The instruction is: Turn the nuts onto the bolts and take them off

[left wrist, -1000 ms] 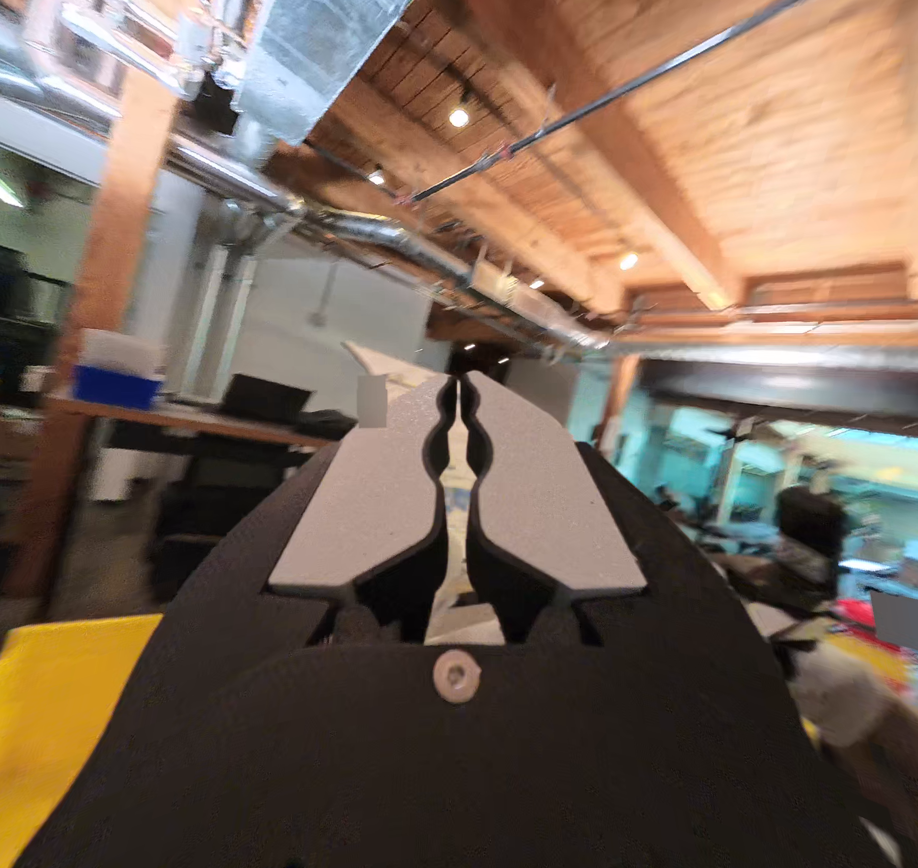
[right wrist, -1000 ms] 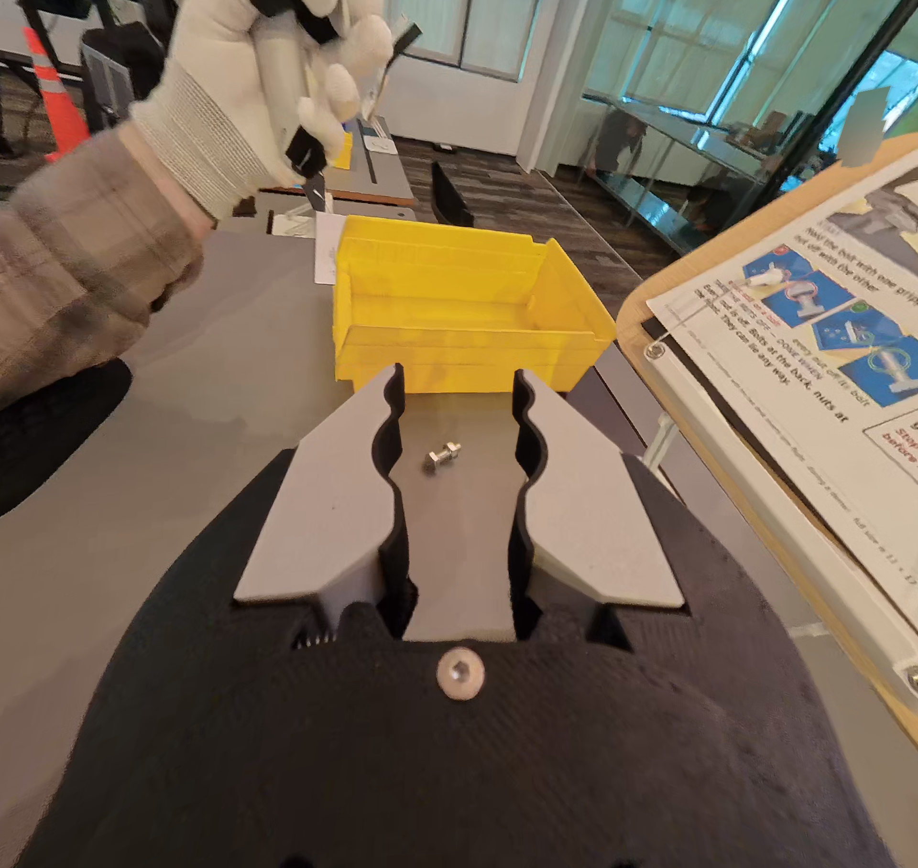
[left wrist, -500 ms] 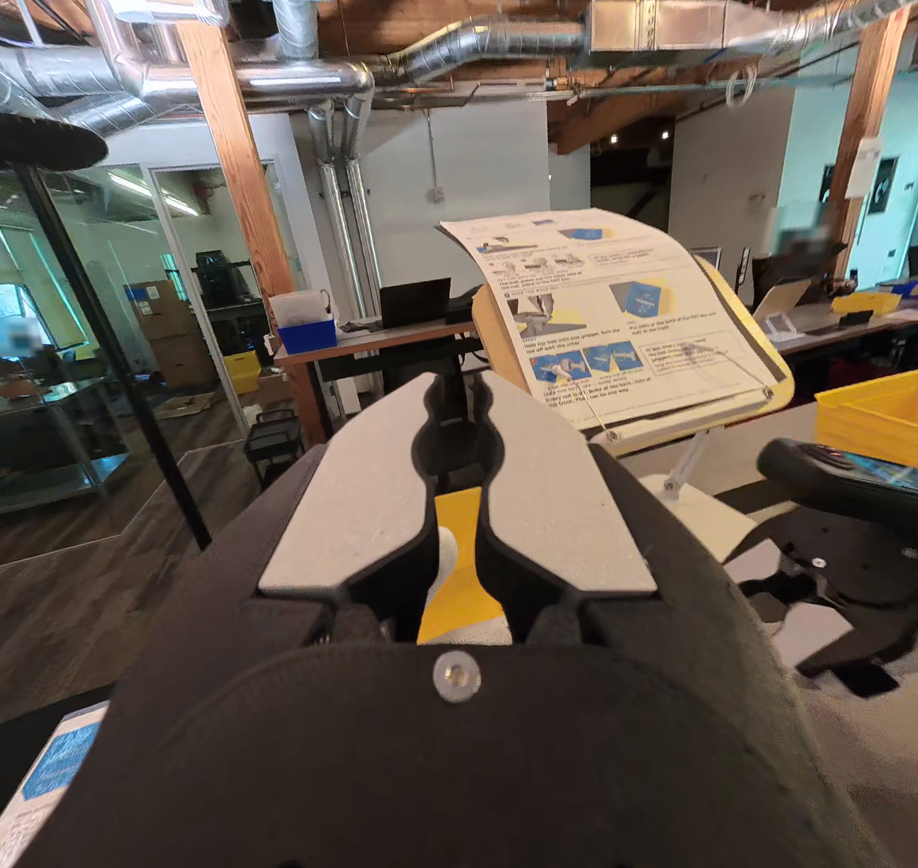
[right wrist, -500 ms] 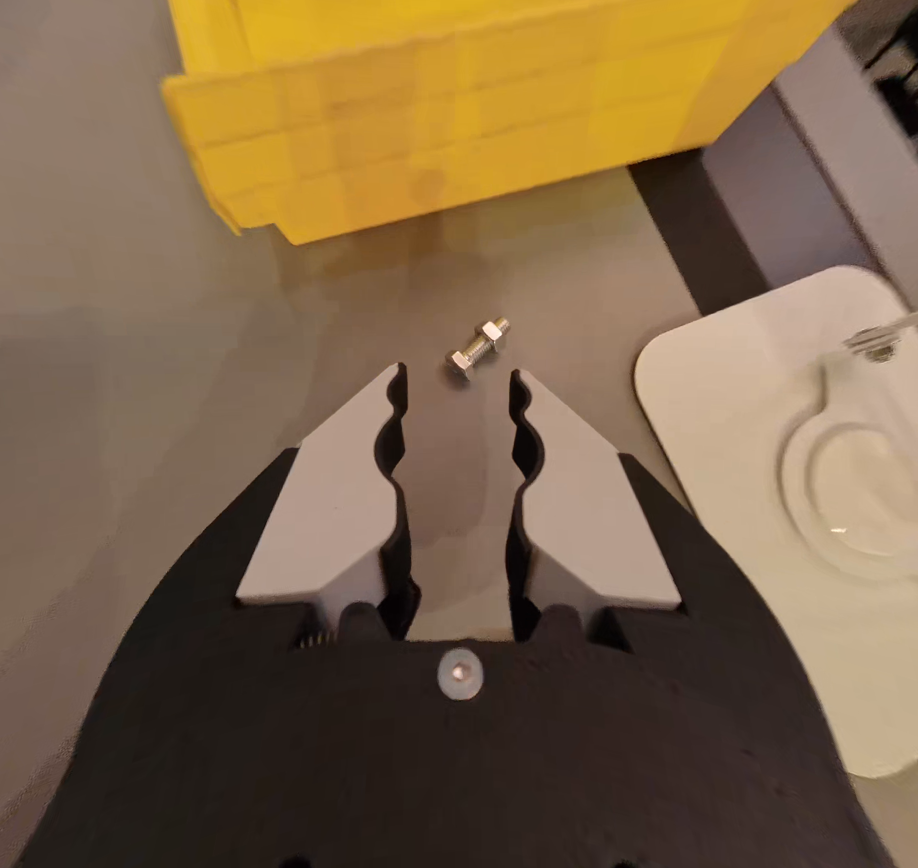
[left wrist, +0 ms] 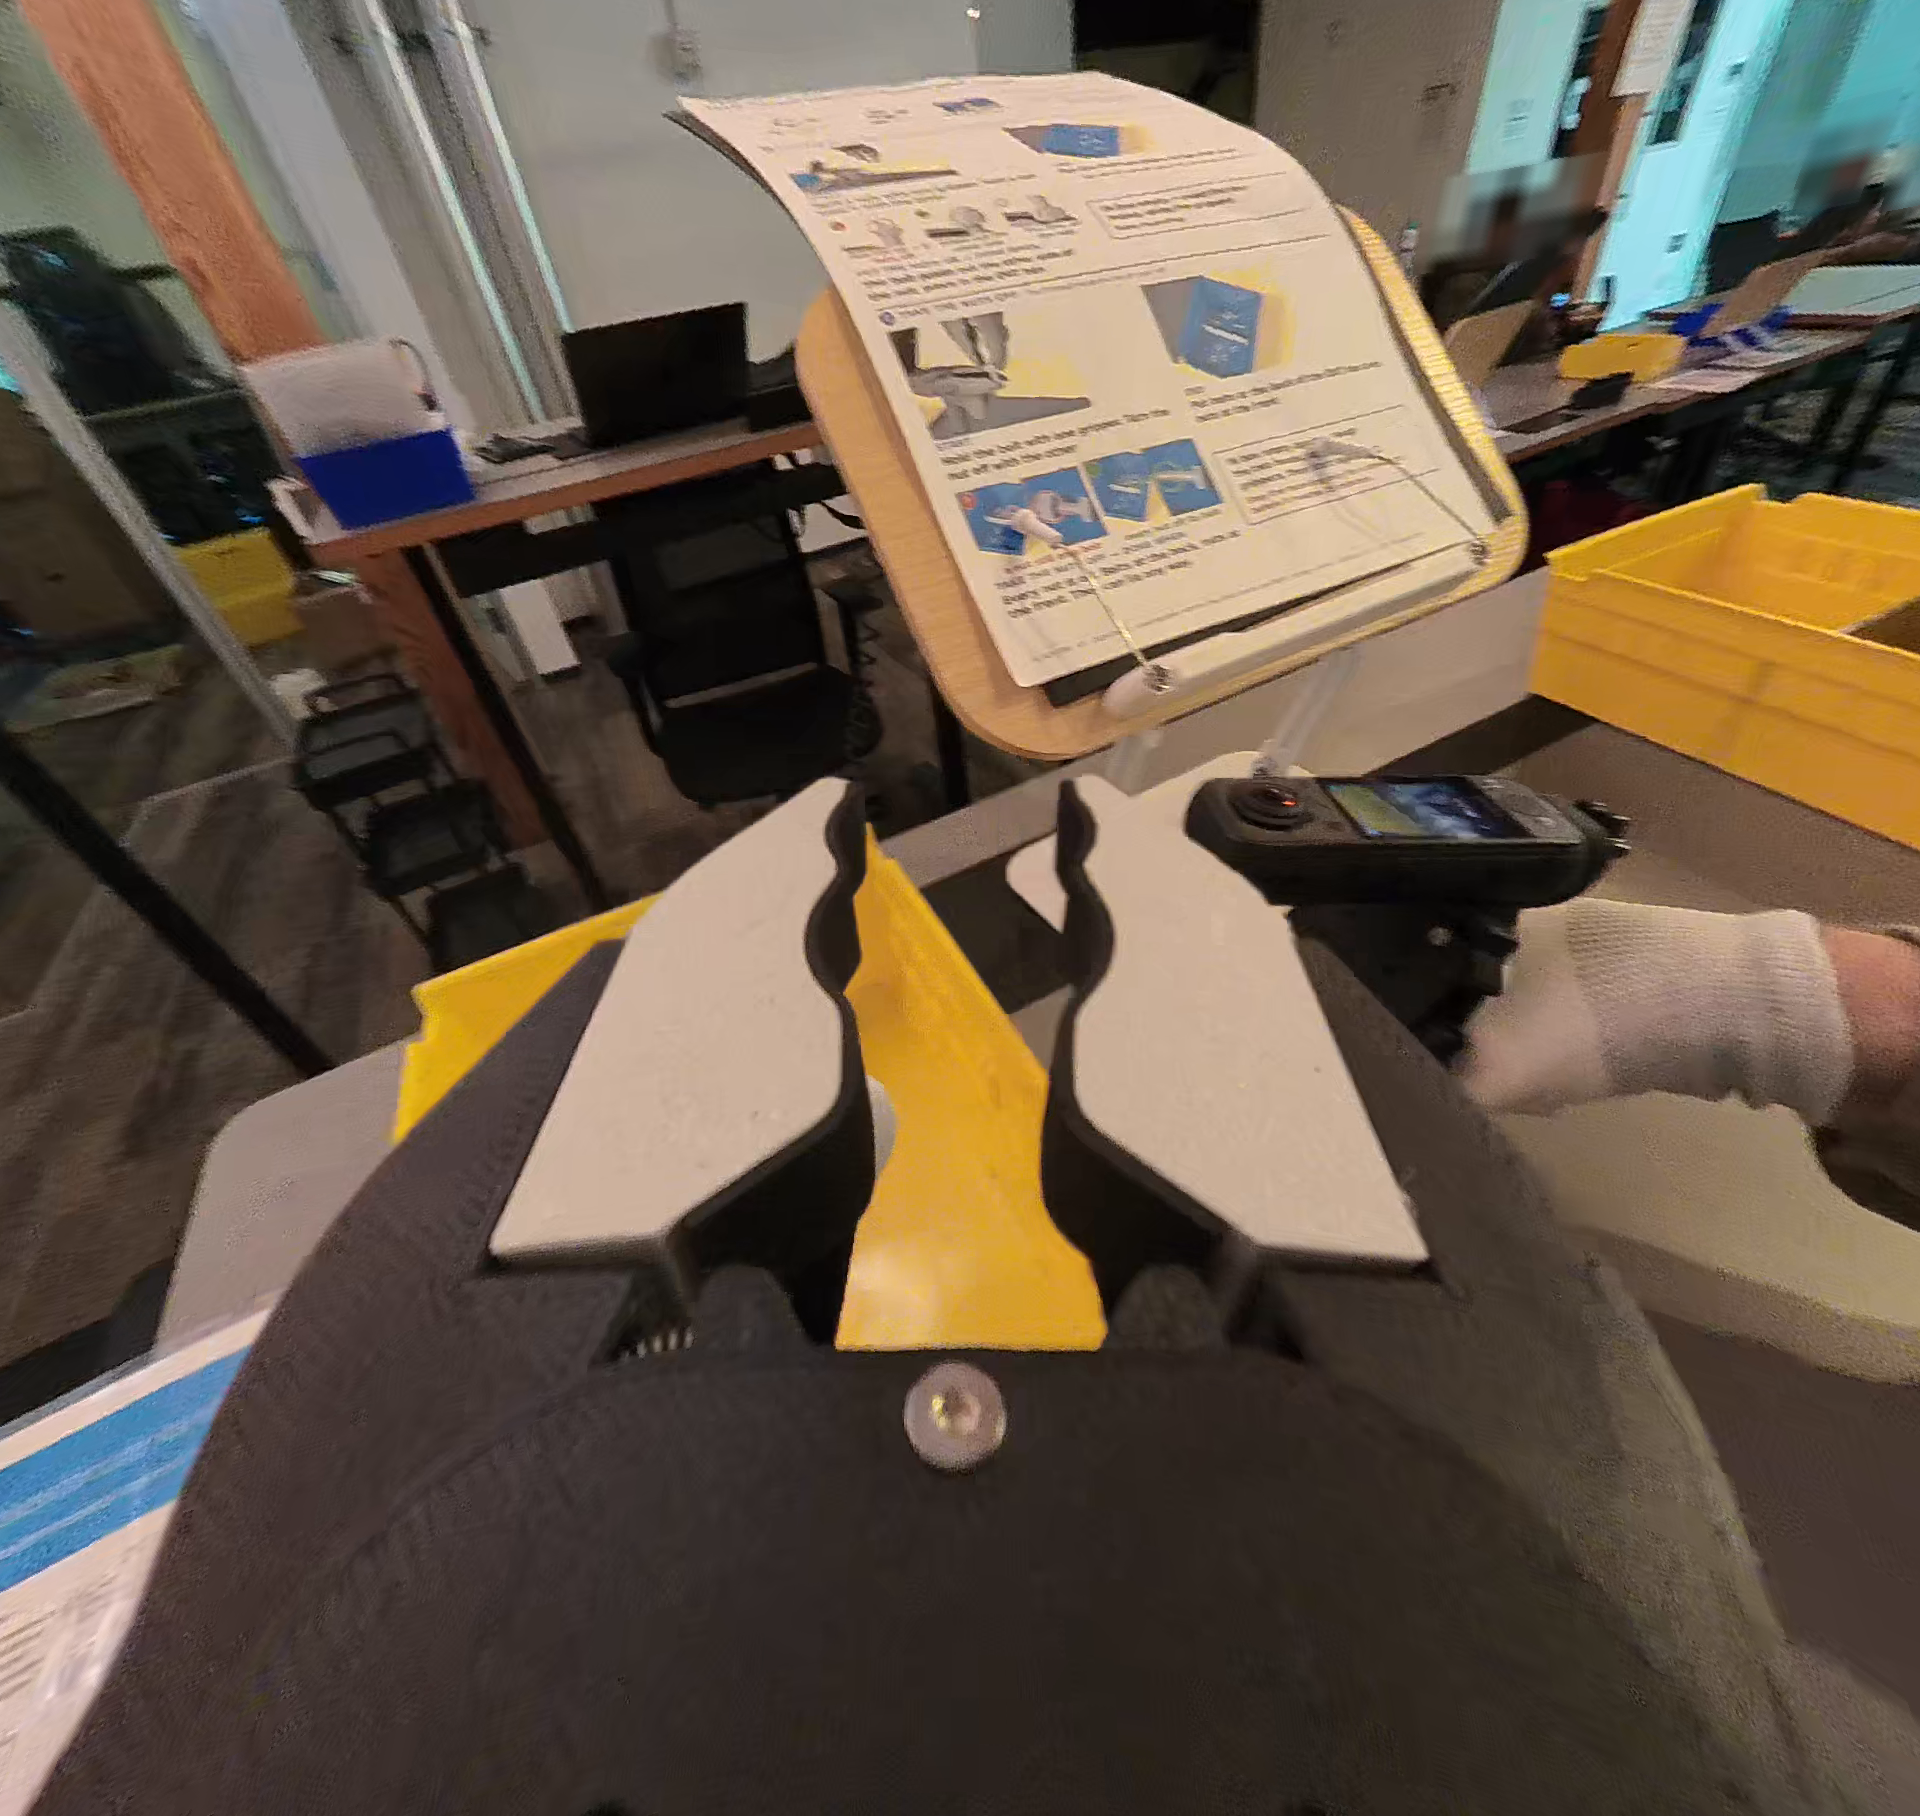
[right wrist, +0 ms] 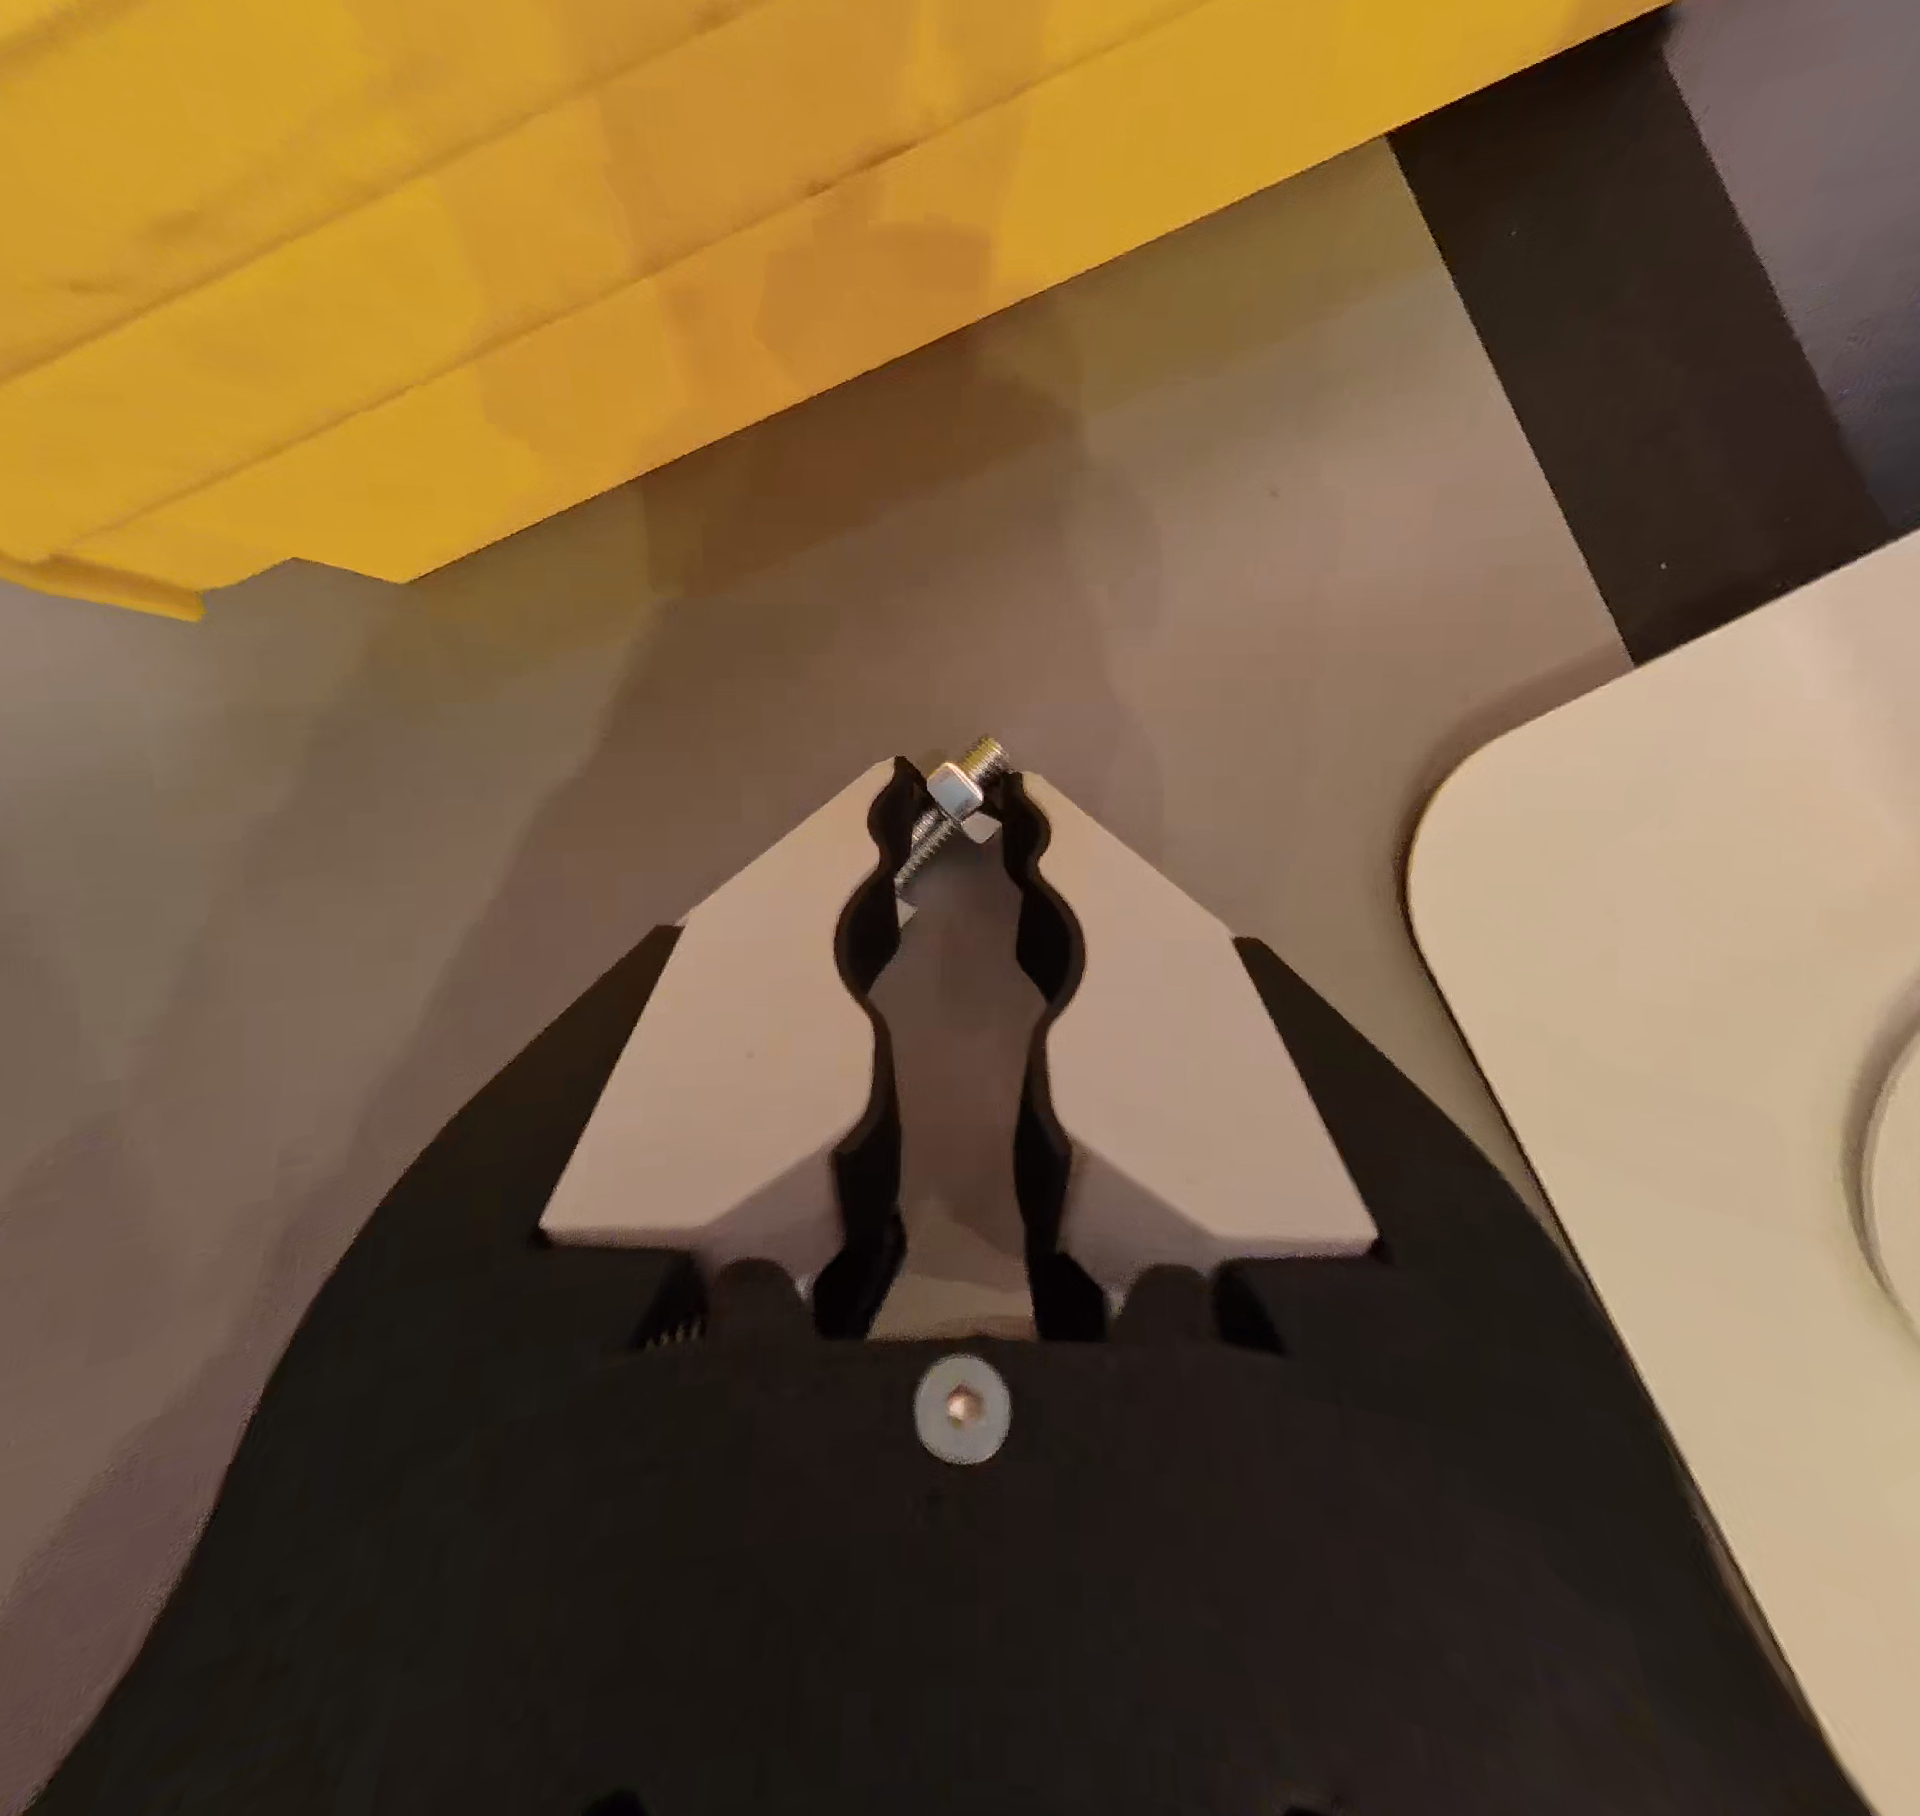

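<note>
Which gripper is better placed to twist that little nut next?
Probably the left gripper: it is open and empty above a yellow plastic bin. The right gripper is shut on the small silver bolt at its square metal nut.

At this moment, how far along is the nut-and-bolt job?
Early. Done: the right gripper has shut its tips on the nut, which sits threaded on the bolt over the grey table near the yellow bin. In hand: that grasp. Left: the left gripper is open and empty, so no turning has begun and the nut is not off.
</note>
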Demonstrator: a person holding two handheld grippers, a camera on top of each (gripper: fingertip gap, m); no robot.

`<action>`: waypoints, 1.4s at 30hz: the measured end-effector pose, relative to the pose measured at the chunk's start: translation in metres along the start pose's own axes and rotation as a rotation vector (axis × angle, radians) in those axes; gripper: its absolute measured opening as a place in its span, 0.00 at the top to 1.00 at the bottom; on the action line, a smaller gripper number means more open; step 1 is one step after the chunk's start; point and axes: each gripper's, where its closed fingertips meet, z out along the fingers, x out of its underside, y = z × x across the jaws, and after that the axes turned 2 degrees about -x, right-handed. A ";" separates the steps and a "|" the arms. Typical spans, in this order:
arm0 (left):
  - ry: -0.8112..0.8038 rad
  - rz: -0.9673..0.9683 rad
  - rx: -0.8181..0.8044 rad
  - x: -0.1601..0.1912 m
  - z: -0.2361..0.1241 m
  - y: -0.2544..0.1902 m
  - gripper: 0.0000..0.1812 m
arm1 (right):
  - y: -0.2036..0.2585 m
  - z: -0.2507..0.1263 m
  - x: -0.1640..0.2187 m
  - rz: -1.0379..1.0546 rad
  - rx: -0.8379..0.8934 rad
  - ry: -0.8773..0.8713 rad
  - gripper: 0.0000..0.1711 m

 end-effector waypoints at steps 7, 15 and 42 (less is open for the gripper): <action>-0.033 -0.102 0.140 0.003 0.009 -0.017 0.74 | 0.011 -0.026 -0.020 0.016 -0.051 -0.217 0.91; 0.068 -0.174 0.416 0.027 0.023 -0.067 0.70 | 0.038 -0.141 -0.070 -0.014 -0.155 -0.732 0.92; -0.108 -0.508 1.162 -0.031 0.003 -0.188 0.83 | 0.087 -0.269 -0.082 -0.508 0.038 -1.235 0.91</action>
